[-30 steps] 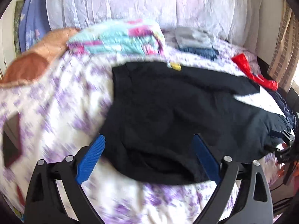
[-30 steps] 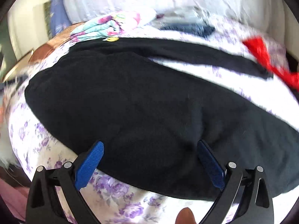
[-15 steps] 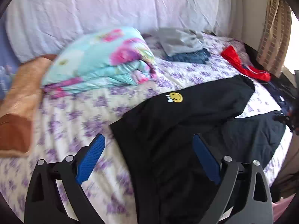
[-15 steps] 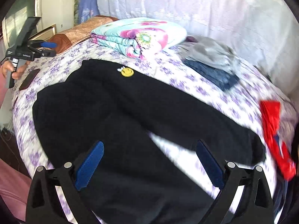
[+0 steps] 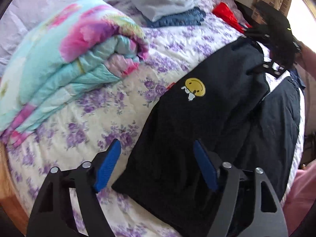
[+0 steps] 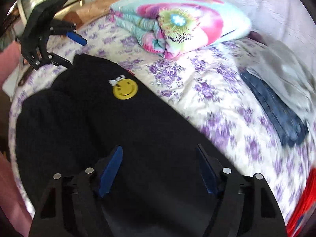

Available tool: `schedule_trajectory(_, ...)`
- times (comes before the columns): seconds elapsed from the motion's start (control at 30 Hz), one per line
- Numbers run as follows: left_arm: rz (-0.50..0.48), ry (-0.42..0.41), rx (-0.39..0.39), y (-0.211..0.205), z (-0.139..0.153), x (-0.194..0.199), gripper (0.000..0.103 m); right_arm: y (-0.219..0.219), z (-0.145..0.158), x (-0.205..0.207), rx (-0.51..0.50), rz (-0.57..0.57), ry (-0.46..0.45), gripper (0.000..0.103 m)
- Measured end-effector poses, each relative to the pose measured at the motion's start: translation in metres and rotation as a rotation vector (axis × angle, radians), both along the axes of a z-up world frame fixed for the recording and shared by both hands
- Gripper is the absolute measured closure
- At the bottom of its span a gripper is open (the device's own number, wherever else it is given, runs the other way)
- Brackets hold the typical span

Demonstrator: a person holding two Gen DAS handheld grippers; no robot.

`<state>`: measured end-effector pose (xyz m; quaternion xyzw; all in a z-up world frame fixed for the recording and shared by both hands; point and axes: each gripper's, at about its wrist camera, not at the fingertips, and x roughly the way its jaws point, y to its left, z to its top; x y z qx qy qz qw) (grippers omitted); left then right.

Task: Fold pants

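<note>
Both grippers have swung outward to opposite ends of the black knit pants with the yellow smiley patch (image 5: 197, 122), and their jaws have just been closing partway, with nothing pinched between them.

Left gripper (image 5: 158, 164): blue pads apart, hovering over the waistband corner, one pad above the cloth, the other above the purple-flowered bedspread (image 5: 110, 108). Right gripper (image 6: 158, 165): pads apart, above the upper leg, no cloth raised. Judged: each is stationed at an end so that the garment can be taken at its extremities and folded.

Pants lie flat on the bedspread, legs splayed with a wedge of sheet showing between them.

Edges: the waistband edge near the left gripper is straight and free. The folded turquoise-and-pink floral quilt (image 5: 65, 59) sits well apart beyond it; the stack of grey and blue folded clothes (image 5: 169, 7) and the red cloth (image 5: 227, 15) lie at the far side. Bare bedspread between pants and quilt offers room for folding.
</note>
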<state>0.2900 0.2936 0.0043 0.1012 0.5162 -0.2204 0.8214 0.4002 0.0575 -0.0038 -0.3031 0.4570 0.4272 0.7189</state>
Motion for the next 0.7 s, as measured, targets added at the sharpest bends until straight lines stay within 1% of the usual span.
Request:
schedule_trajectory(0.1,-0.03,0.042,0.012,0.0,-0.012,0.015,0.031,0.01,-0.011,0.022,-0.006,0.015,0.026,0.028)
schedule_trajectory(0.27,-0.076,0.115,0.022,-0.001,-0.034,0.036,0.031,0.022,-0.036,0.047,-0.068,0.1,0.087,0.028)
schedule_trajectory(0.33,-0.087,0.146,0.0,0.0,-0.042,0.044,0.031,0.024,-0.044,0.051,-0.094,0.121,0.102,0.03)
schedule_trajectory(0.37,-0.089,0.162,-0.014,0.001,-0.044,0.047,0.031,0.024,-0.05,0.054,-0.102,0.128,0.123,0.032)
schedule_trajectory(0.4,-0.093,0.184,-0.033,0.003,-0.048,0.051,0.033,0.025,-0.054,0.055,-0.105,0.137,0.143,0.041)
schedule_trajectory(0.43,-0.094,0.196,-0.046,0.004,-0.05,0.053,0.04,0.025,-0.055,0.055,-0.104,0.144,0.152,0.049)
schedule_trajectory(0.47,-0.095,0.203,-0.053,0.004,-0.051,0.054,0.054,0.026,-0.056,0.053,-0.099,0.158,0.162,0.054)
schedule_trajectory(0.5,-0.102,0.213,-0.068,0.006,-0.05,0.055,0.065,0.025,-0.055,0.051,-0.096,0.168,0.17,0.068)
schedule_trajectory(0.53,-0.118,0.228,-0.094,0.006,-0.049,0.053,0.086,0.024,-0.052,0.048,-0.089,0.178,0.182,0.084)
schedule_trajectory(0.57,-0.136,0.232,-0.114,0.004,-0.046,0.051,0.091,0.022,-0.05,0.046,-0.087,0.184,0.175,0.089)
schedule_trajectory(0.6,-0.144,0.214,-0.097,0.001,-0.044,0.049,0.092,0.02,-0.046,0.042,-0.083,0.19,0.166,0.096)
schedule_trajectory(0.63,-0.154,0.196,-0.078,-0.002,-0.042,0.044,0.093,0.018,-0.043,0.04,-0.08,0.191,0.158,0.097)
schedule_trajectory(0.7,-0.159,0.166,-0.061,-0.005,-0.036,0.037,0.094,0.014,-0.032,0.031,-0.063,0.182,0.123,0.098)
